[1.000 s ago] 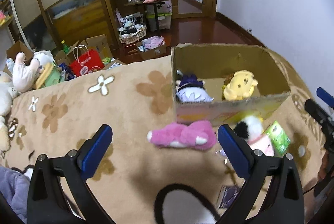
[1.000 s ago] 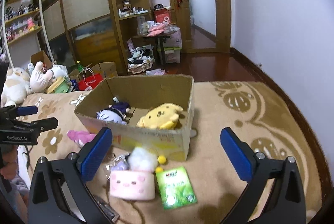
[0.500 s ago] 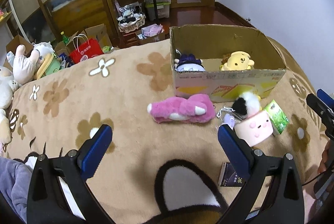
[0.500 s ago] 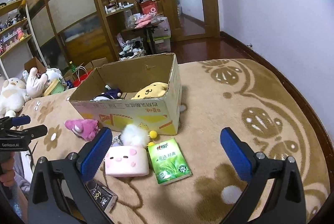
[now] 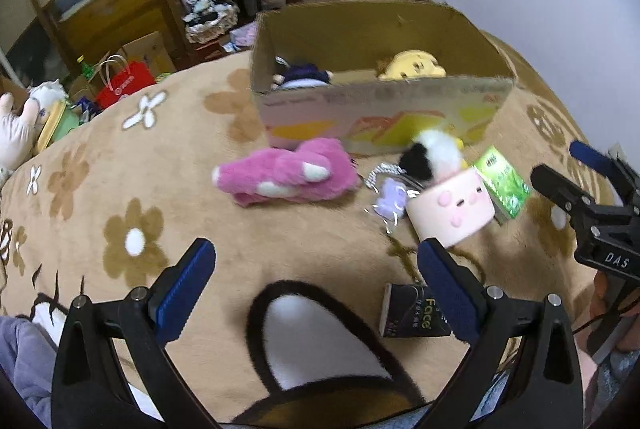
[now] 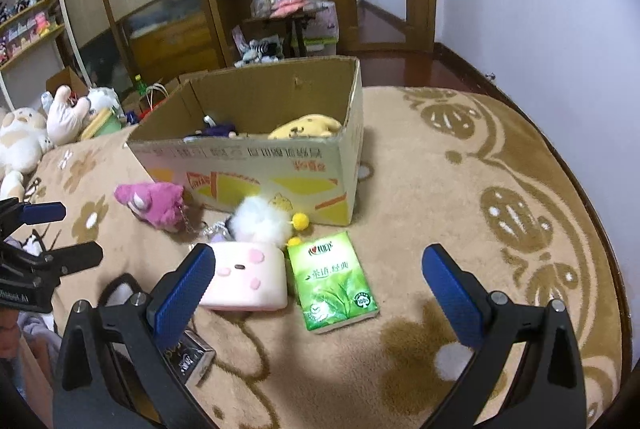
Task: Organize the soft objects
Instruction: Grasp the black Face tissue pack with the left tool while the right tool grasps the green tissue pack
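A cardboard box (image 5: 376,109) (image 6: 256,165) stands on the beige blanket and holds a yellow plush (image 5: 412,66) (image 6: 308,127) and a dark purple plush (image 5: 302,74) (image 6: 218,129). In front of it lie a pink plush (image 5: 286,175) (image 6: 154,203), a pale pink block toy with a white pompom (image 5: 452,209) (image 6: 246,279), and a green tissue pack (image 5: 504,183) (image 6: 334,281). My left gripper (image 5: 316,289) is open and empty, short of the pink plush. My right gripper (image 6: 320,289) is open and empty above the tissue pack and block toy.
A small black packet (image 5: 414,317) (image 6: 188,355) and a lilac keychain (image 5: 390,199) lie on the blanket. Plush toys (image 6: 36,129) pile at the left edge. Shelves, a red bag (image 5: 126,85) and a door stand beyond the bed.
Both grippers have dropped lower and nearer the blanket; the box now shows more from the side. Nothing was grasped or moved.
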